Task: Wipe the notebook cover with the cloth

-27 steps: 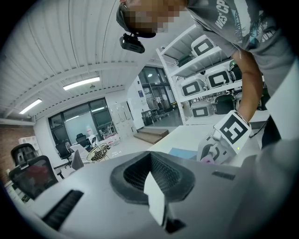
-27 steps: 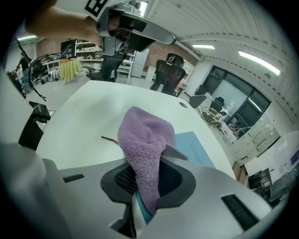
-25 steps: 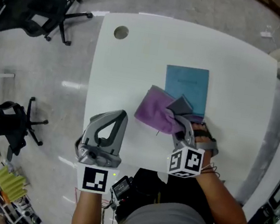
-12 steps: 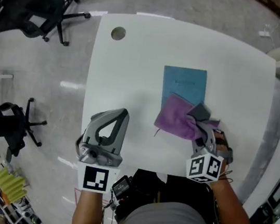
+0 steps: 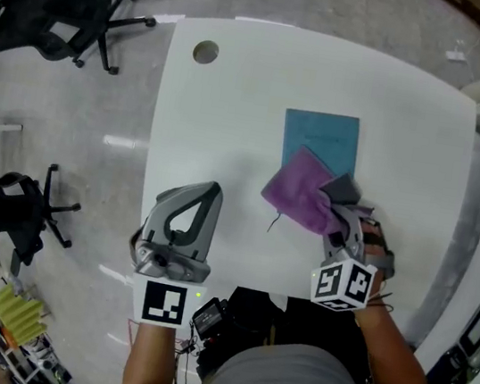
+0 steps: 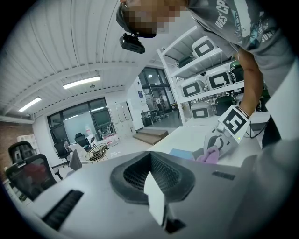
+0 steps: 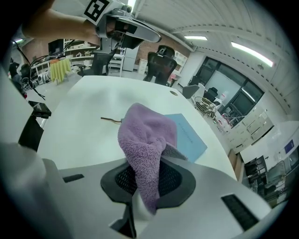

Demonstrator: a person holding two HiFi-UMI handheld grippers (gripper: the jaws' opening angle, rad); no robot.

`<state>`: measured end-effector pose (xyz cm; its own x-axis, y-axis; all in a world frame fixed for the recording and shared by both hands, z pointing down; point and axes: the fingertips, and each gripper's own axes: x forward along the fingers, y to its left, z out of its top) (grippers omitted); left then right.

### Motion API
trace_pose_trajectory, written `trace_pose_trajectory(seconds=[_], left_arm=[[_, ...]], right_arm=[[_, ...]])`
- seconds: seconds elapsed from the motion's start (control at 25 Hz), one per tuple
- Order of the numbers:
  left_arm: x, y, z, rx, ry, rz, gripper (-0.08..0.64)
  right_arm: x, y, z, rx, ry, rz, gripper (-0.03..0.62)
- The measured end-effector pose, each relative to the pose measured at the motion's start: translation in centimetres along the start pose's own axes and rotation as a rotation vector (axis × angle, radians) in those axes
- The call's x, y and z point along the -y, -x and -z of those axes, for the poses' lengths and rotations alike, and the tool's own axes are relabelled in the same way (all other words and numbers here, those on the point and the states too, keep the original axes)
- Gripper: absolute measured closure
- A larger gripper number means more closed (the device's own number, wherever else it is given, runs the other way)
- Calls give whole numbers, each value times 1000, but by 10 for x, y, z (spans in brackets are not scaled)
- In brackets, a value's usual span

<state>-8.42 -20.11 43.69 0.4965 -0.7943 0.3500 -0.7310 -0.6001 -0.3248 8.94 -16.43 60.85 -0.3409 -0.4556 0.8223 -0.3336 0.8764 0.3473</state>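
Fuzzy purple cloth [image 5: 300, 198] — bunched up.

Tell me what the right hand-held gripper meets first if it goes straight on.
Likely the blue notebook: the right hand-held gripper, shut on the purple cloth, points across its cover. Height above it is unclear.

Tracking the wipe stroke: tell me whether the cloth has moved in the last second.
Yes. The cloth slid right along the near edge of the notebook, held by the right gripper.
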Motion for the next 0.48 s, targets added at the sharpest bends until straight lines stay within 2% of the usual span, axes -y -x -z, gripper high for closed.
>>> trace_pose_trajectory(seconds=[0.2, 0.48], left_arm=[[-2, 5, 7, -8, 2, 2, 558], [-4, 19, 2, -2, -14, 4, 558]], right_arm=[[-13, -18, -28, 27, 28, -27, 509], [-2, -7, -29, 68, -21, 11, 509]])
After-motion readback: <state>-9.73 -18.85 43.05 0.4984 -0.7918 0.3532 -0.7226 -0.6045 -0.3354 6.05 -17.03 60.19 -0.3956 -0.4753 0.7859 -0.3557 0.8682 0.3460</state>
